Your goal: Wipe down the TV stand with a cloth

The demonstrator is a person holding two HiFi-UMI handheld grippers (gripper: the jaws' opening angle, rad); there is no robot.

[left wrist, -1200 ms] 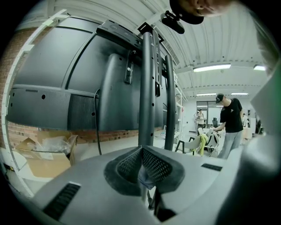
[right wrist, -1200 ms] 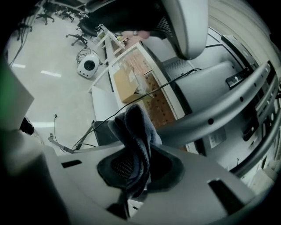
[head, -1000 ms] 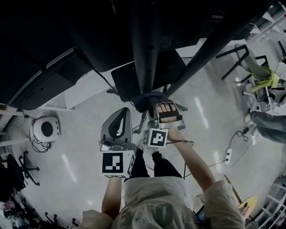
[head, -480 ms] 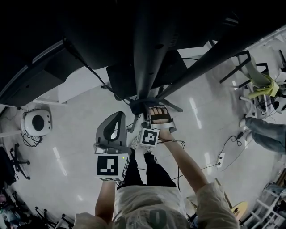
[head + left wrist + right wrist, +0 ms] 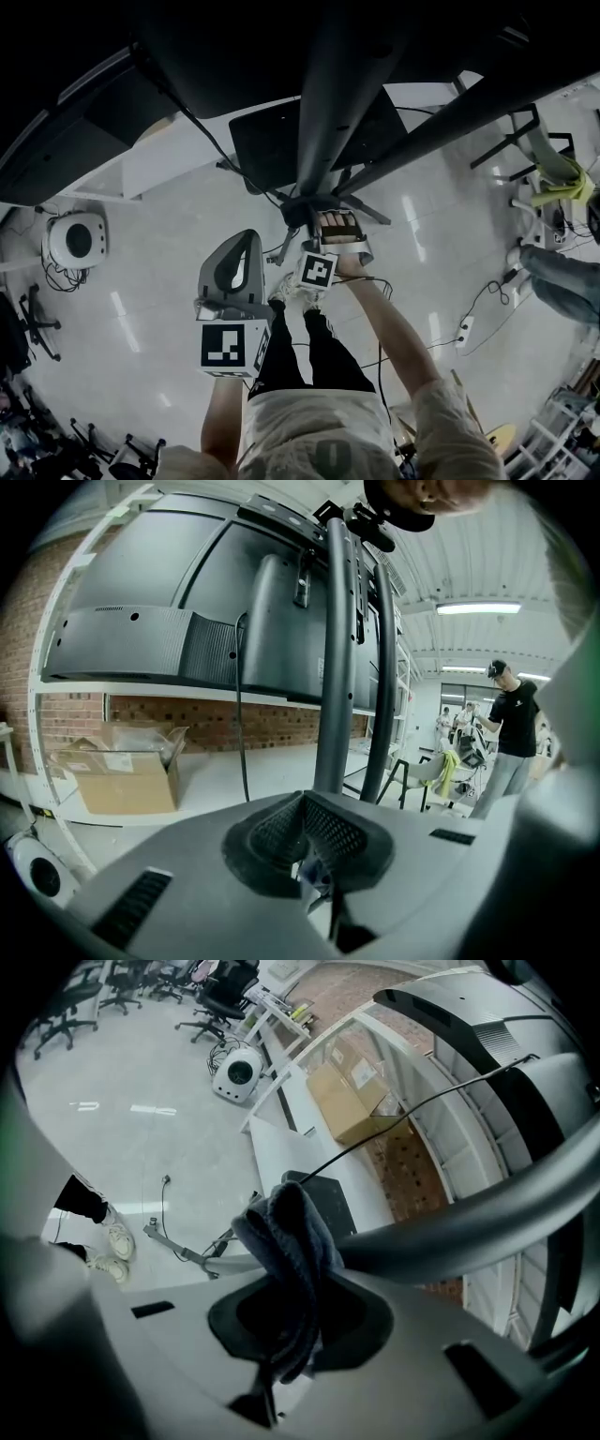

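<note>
Left gripper [image 5: 303, 822]: jaws closed together, nothing between them. It hangs just left of the TV stand post [image 5: 333, 667], apart from it. Judged idle, out of the way of the wiping.

The post rises to the dark back of the screen [image 5: 141, 592].

Right gripper [image 5: 295, 1312]: clamped on a dark cloth [image 5: 286, 1232]. The bunched folds stick out past the jaws and press on the post, low down by its leg braces. With the folds forward, fabric meets the metal and the gripper does not. Wiping judged under way.
</note>
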